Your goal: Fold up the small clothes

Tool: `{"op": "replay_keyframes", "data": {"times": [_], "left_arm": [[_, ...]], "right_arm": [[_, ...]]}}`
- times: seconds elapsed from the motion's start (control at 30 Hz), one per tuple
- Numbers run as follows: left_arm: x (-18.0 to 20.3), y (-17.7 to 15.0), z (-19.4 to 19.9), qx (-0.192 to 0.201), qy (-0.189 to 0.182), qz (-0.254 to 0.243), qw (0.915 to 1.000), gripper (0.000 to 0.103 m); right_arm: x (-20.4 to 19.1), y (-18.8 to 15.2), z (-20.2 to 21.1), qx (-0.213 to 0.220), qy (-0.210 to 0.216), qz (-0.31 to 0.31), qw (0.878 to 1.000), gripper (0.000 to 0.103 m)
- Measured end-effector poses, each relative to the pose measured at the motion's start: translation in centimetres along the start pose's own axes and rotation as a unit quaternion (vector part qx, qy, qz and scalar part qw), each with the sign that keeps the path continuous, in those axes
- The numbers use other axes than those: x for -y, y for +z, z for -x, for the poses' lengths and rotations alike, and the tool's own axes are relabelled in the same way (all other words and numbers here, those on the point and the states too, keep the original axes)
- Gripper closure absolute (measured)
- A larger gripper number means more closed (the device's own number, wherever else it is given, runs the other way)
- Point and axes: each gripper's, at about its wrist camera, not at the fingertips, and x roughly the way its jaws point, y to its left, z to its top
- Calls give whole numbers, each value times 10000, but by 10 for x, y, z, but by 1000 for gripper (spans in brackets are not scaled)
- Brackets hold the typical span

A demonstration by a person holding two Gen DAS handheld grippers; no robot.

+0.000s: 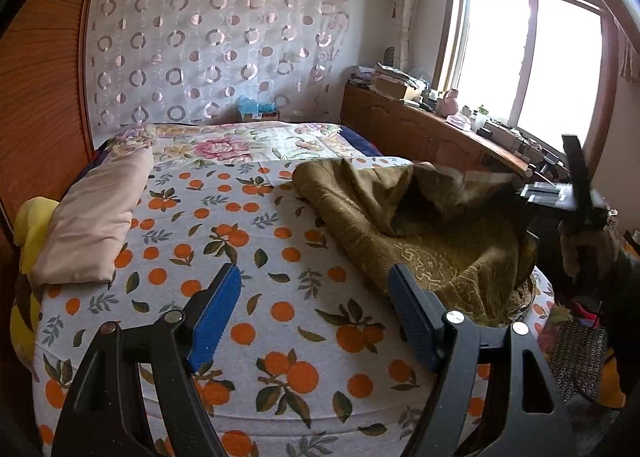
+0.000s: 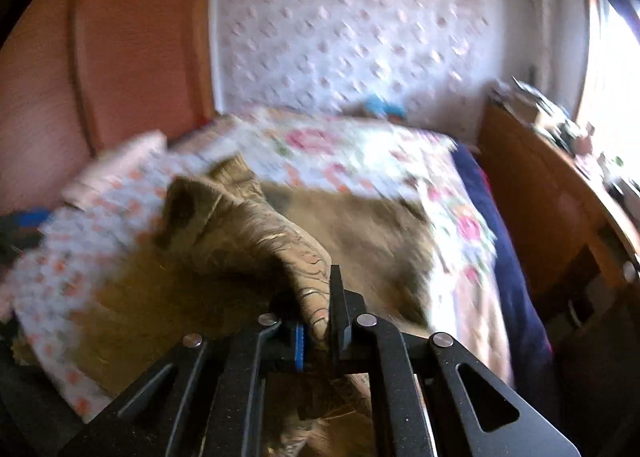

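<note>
Olive-gold brocade garment (image 1: 420, 225), soft and limp, likely slick; best taken by hems or corners. Patterned weave, rumpled, lying right of centre on the orange-print bedsheet (image 1: 248, 257). Right gripper (image 2: 320, 331) pinches a raised fold, lower centre. Left gripper (image 1: 316, 309) jaws spread wide, empty, just beside the cloth's edge.

- Bed (image 1: 256, 241): carries all cloth items; a wooden wardrobe (image 1: 40, 105) stands along its left edge.
- Garment (image 1: 420, 225): lies bunched at the bed's right edge, its right part raised off the surface.
- Right gripper (image 2: 320, 327): at the bed's near right corner, clamped on a fold of the garment.
- Left gripper (image 1: 314, 317): above the bed's near edge, left of the garment, jaws apart.
- Folded cloth (image 1: 96, 217): lies at the bed's left edge.
- Cabinet (image 1: 424, 129): stands right of the bed, under the window (image 1: 532, 65).
</note>
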Motion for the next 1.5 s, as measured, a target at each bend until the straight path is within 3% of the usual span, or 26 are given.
{"op": "replay_keyframes", "data": {"times": [0.07,0.17,0.2,0.43,0.63,0.77,0.9,1.03,1.1,1.13,1.17,1.33,1.5], "left_arm": [[3,1,0,1,-10,-15,10000,26],[7,1,-1,-11,-26,-47,10000,26],[8,1,-1,-14,-29,-59,10000,26],[14,0,-5,-38,-74,-86,9999,26],[15,-2,-10,-108,-66,-100,9999,26],[15,-6,-12,-147,-65,-104,9998,26],[15,-8,-13,-168,-77,-110,9998,26],[15,-7,-15,-180,-84,-136,9997,26],[15,-4,-19,-186,-125,-140,9997,26],[16,-2,-22,-196,-142,-157,9996,26],[16,0,-24,-204,-156,-189,9995,26],[18,13,-47,-328,-218,-258,9989,26],[22,25,-70,-440,-333,-268,9981,26]], "right_arm": [[3,-10,-6,-167,-193,-22,9997,78],[6,-13,-3,-126,-228,-145,9996,43],[2,-11,1,-66,-187,-175,9997,42],[-31,8,12,357,522,286,9976,42],[-58,43,-42,63,832,828,9931,42],[-72,60,-77,-315,723,1291,9885,42],[-81,61,-86,-558,598,1763,9809,42],[-98,70,-92,-562,576,2248,9711,42],[-104,72,-93,-500,596,2412,9673,52],[-102,75,-95,-506,732,2406,9665,79],[-99,77,-95,-508,821,2393,9661,94],[-60,95,-86,-50,793,1922,9781,98],[14,119,-87,57,365,1206,9920,98]]}}
